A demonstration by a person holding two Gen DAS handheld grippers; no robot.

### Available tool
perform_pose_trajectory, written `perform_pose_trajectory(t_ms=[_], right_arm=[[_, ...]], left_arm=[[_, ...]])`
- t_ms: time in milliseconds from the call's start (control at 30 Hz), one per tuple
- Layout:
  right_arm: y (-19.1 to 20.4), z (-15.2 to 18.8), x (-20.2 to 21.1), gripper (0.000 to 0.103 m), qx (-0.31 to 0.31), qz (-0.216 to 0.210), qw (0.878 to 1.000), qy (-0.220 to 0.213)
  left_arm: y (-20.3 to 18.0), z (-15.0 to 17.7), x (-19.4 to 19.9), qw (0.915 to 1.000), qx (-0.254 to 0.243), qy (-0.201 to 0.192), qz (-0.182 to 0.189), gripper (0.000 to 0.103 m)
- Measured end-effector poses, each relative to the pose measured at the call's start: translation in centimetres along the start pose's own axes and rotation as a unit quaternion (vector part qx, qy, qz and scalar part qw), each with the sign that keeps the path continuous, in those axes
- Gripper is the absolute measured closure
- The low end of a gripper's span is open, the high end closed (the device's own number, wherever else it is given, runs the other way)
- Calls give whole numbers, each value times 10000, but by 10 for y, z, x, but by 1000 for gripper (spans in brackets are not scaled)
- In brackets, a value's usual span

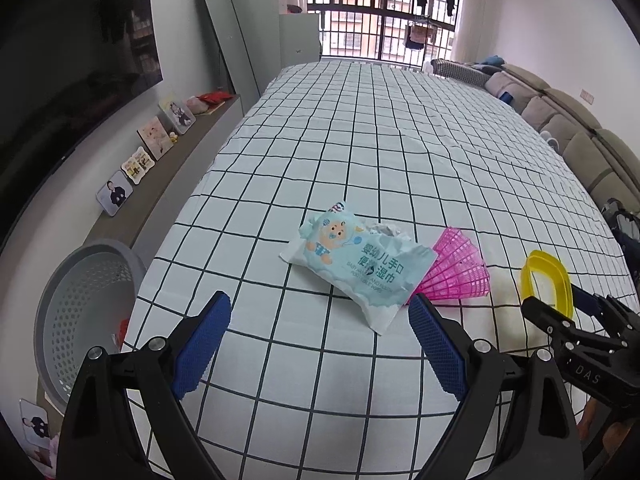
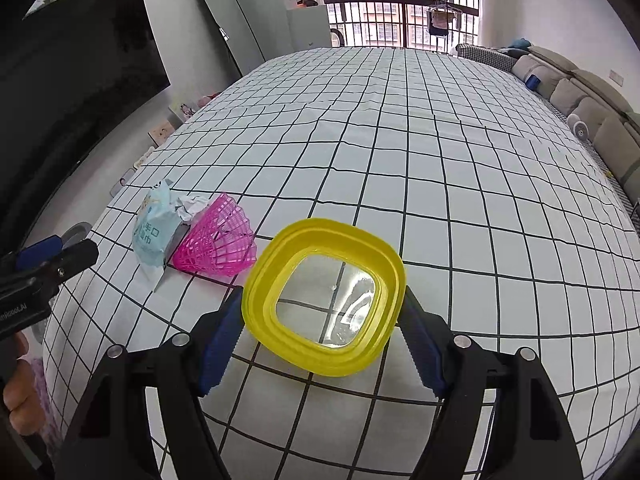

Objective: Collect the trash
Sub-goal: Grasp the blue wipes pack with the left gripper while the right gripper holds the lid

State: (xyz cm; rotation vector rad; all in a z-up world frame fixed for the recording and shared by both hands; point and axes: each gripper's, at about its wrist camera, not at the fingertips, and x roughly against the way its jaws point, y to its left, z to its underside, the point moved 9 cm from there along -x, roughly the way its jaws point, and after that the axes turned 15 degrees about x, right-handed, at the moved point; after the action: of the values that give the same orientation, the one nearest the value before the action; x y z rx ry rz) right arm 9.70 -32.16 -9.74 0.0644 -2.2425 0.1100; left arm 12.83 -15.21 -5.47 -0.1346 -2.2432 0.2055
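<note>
Yellow plastic fills the right view: a squarish lid (image 2: 324,298) with a clear window sits clamped between the right claw (image 2: 320,336) pads, gripped across its width and tilted up on edge, so it looks lifted off the checked cloth (image 2: 440,160) (the grid shows through the window). Held that way it can be carried sideways without slipping, probably toward the grey perforated bin (image 1: 86,312) that stands on the floor just off the table's left edge.

The left claw (image 1: 320,344) is spread wide and holds nothing. It hovers low, pointing forward at the pale blue wet-wipe packet (image 1: 354,270), which lies flat on the cloth just ahead of the fingertips. Behind the packet is a crumpled bit of white paper (image 1: 386,230), and touching its right side lies a pink mesh basket (image 1: 458,272) tipped over on its side. These pieces are bunched together near the table's front, within easy reach of the left claw.

My guess is that the packet is the left claw's next pick; being thin and flat, it would need a low approach.
</note>
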Motion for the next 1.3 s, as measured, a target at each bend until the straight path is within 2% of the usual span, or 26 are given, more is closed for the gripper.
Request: perform_pose_trajectory(t_ms=[167, 400, 633, 900, 1200, 1300], right_arm=[[-4, 1, 1, 31, -66, -86, 9999, -68], [-10, 1, 3, 31, -156, -167, 9996, -160], [-12, 3, 1, 31, -187, -276, 9993, -171], [-11, 4, 0, 31, -225, -368, 9989, -186], [-7, 4, 1, 31, -205, -414, 9987, -219], [-9, 4, 0, 31, -219, -413, 9987, -213]], left_arm=[[-8, -16, -8, 10000, -2, -56, -70, 14], [-29, -31, -35, 9999, -13, 89, -60, 14], [-33, -23, -56, 9991, -181, 195, -317, 14], [-7, -2, -59, 9975, -309, 290, -562, 14], [39, 5, -49, 9959, -86, 269, -864, 14], [47, 3, -42, 9961, -10, 232, -855, 14]])
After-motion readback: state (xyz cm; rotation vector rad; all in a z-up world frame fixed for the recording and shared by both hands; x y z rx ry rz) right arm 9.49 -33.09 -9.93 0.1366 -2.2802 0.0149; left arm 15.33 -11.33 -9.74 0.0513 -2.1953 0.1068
